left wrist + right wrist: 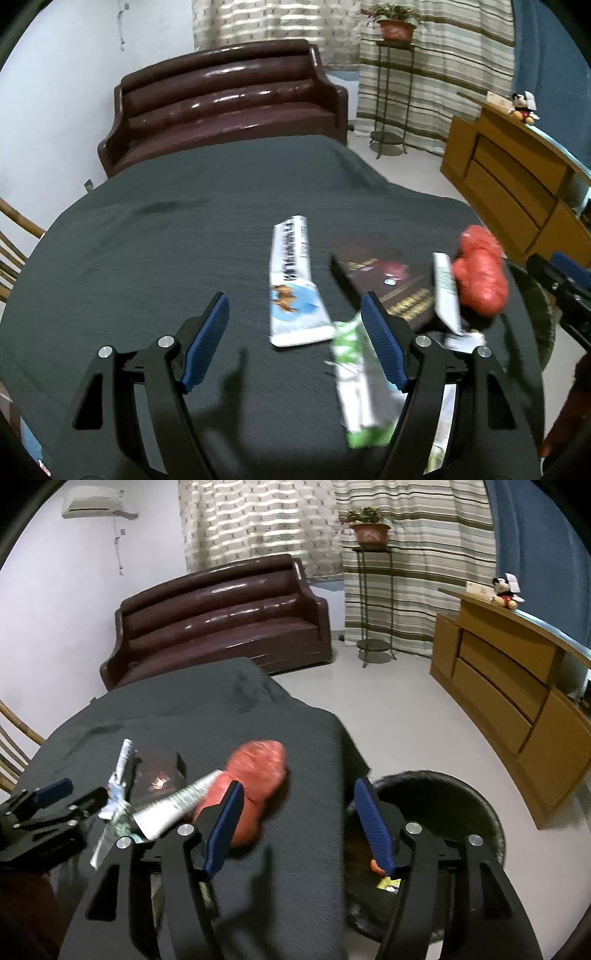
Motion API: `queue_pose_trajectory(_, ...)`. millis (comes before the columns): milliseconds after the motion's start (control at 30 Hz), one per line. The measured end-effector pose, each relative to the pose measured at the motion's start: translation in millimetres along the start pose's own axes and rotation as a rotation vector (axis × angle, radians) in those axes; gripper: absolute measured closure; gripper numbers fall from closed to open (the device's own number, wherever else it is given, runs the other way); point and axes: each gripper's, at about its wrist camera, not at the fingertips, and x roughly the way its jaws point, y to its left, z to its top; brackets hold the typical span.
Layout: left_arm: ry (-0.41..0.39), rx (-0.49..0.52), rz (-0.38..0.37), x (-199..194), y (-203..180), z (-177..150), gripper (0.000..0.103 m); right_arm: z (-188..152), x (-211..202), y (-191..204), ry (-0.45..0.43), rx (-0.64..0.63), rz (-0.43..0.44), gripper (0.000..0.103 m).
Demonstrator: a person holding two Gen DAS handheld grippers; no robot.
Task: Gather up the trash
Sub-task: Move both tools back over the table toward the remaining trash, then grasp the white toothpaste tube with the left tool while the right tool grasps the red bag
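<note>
Presently my left gripper and right gripper both stand spread, pinching nothing. Crumpled red plastic bag and flat white wrappers lie on the dark grey tablecloth; round black bin sits beside the table.

Table's left half bare; wrappers & red bag crowd right edge by bin.
</note>
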Motion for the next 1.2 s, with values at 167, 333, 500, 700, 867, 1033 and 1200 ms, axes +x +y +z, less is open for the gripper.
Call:
queue_pose_trajectory(167, 0.038, -0.017, -0.011, 20.0, 11.7, 7.0, 0.031, 4.6, 16.0, 15.3, 0.030, -0.018, 0.008, 0.037)
queue_pose_trajectory(333, 0.081, -0.028, -0.030, 38.7, 14.5, 8.6, 0.031, 5.6, 27.4, 21.1, 0.065, -0.014, 0.015, 0.036)
queue_pose_trajectory(500, 0.120, -0.038, -0.052, 53.5, 19.5, 9.3, 0.031, 6.5, 33.6, 26.7, 0.086, -0.021, 0.018, 0.036)
queue_pose_trajectory(700, 0.130, -0.007, -0.079, 56.2, 20.4, 9.1, 0.050, 4.6, 41.5, 31.0, 0.124, -0.029, 0.024, 0.036)
queue_pose_trajectory(867, 0.121, 0.015, -0.097, 53.5, 19.0, 9.1, 0.068, 0.5, 40.2, 32.4, 0.138, -0.034, 0.031, 0.036)
queue_pose_trajectory(1033, 0.110, 0.031, -0.114, 50.8, 16.7, 5.5, 0.070, -2.2, 41.2, 34.0, 0.156, -0.036, 0.049, 0.044)
queue_pose_trajectory(1200, 0.101, 0.020, -0.132, 48.9, 19.1, 3.4, 0.071, -7.0, 42.0, 34.5, 0.171, -0.043, 0.067, 0.062)
